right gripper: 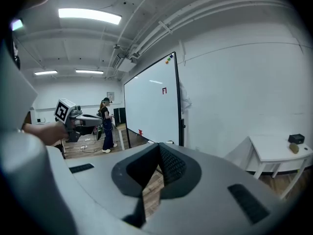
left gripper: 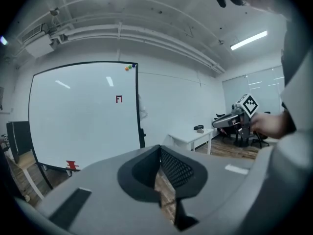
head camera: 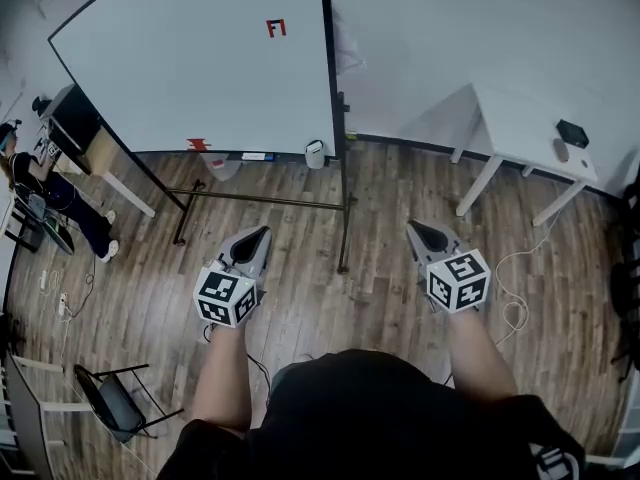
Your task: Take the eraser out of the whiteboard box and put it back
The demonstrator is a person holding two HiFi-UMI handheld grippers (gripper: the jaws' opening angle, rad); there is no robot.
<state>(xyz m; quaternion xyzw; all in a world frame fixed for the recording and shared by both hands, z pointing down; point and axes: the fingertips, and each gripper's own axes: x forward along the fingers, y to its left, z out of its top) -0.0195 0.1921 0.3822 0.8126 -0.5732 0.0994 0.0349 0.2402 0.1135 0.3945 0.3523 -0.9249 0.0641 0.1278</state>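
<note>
Far left, a bystander person (head camera: 45, 188) stands by some equipment, not part of the task, and a folding chair (head camera: 112, 400) sits at lower left. Next comes the big whiteboard (head camera: 200, 58) on its stand, mostly blank, with a small red mark (head camera: 198, 145) near the bottom edge. At the board's lower right corner hangs a small white container, likely the whiteboard box (head camera: 315, 154). The eraser can't be picked out in any view, so it is presumably inside that box, not taken out yet. The left gripper (head camera: 260, 236) is held out in front of the operator, well apart from the board and aimed roughly toward it and slightly down. Its jaws are clenched tip to tip with nothing between them, only floor (head camera: 330, 298) showing through the gap. The right gripper (head camera: 420, 230) is held the same way alongside it, jaws also pressed together and empty. Both look like a neutral carry pose, with the operator standing too far back to reach the box. Far right, a white desk (head camera: 520, 118) against the wall carries a small black object (head camera: 572, 133), unrelated to the task. Judgement: the task is not started. The next step needs a walk toward the board, and one gripper's jaws must spread before reaching into the box.
</note>
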